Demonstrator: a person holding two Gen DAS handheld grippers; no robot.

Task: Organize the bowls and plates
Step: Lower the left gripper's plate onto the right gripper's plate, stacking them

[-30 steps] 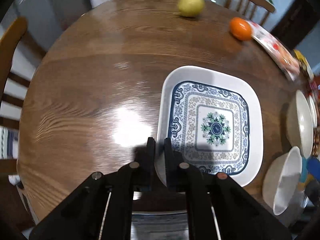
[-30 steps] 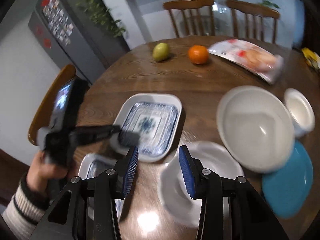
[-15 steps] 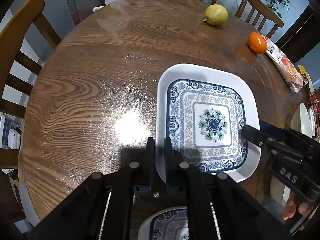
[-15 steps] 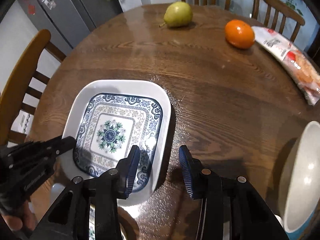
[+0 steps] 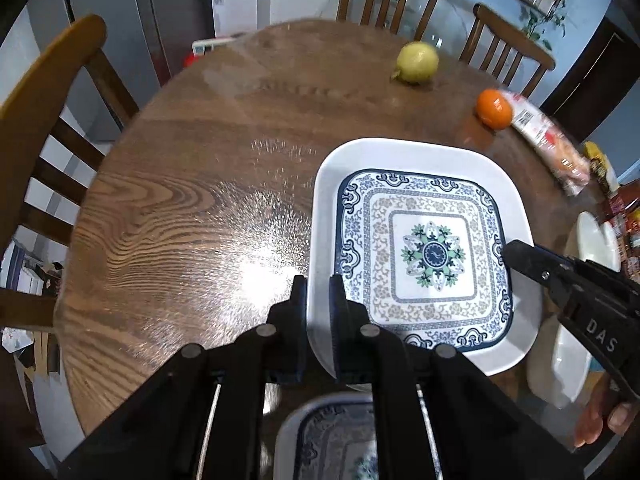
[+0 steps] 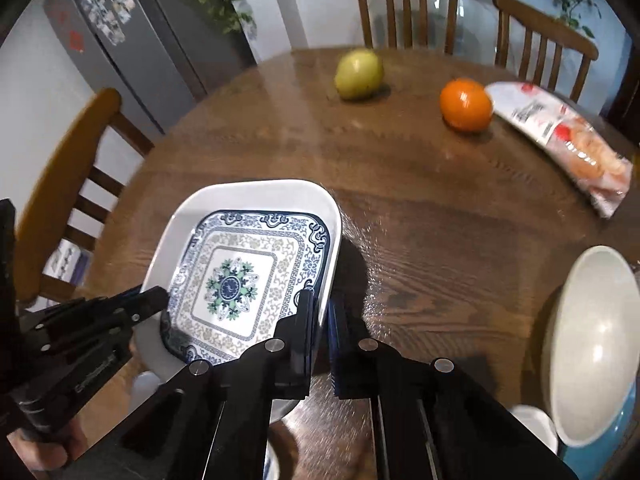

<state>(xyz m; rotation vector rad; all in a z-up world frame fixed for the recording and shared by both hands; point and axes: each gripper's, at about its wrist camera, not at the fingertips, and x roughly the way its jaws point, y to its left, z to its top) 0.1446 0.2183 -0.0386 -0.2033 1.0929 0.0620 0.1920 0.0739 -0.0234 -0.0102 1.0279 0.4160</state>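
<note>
**Two-Handed Carry of the Square Plate**

Swung over from the white bowls within the last second to reach the patterned square plate point(image 6: 228, 280), with the right gripper point(image 6: 320, 316). Jaws closing onto that plate's right rim, one finger inside the lip and one outside, pads already pinching it. Clenched likewise on the opposite, left rim with the left gripper point(image 5: 318, 300), unchanged in its hold. Held so from both sides, just above the desk point(image 5: 180, 220), near edge toward the person.

Judged as the lift-and-carry step toward a stack. Looks like a second patterned plate point(image 5: 332, 440) directly below the left gripper, though too blurred to be sure of its outline.

For a clean move:
- Raise both hands together and at one pace; keep the plate level, since a rim pinch gives little resistance to twisting.
- Keep the spacing between the hands fixed; pulling apart would slide the pads off the glazed lip, pushing together would bow the grip.
- Bring it squarely over the lower plate, corners matched, before descending.
- Lower until settled, then release one side after the other only once the weight rests below.
- Steer clear of the big white bowl point(image 6: 592, 340) at the right.
</note>
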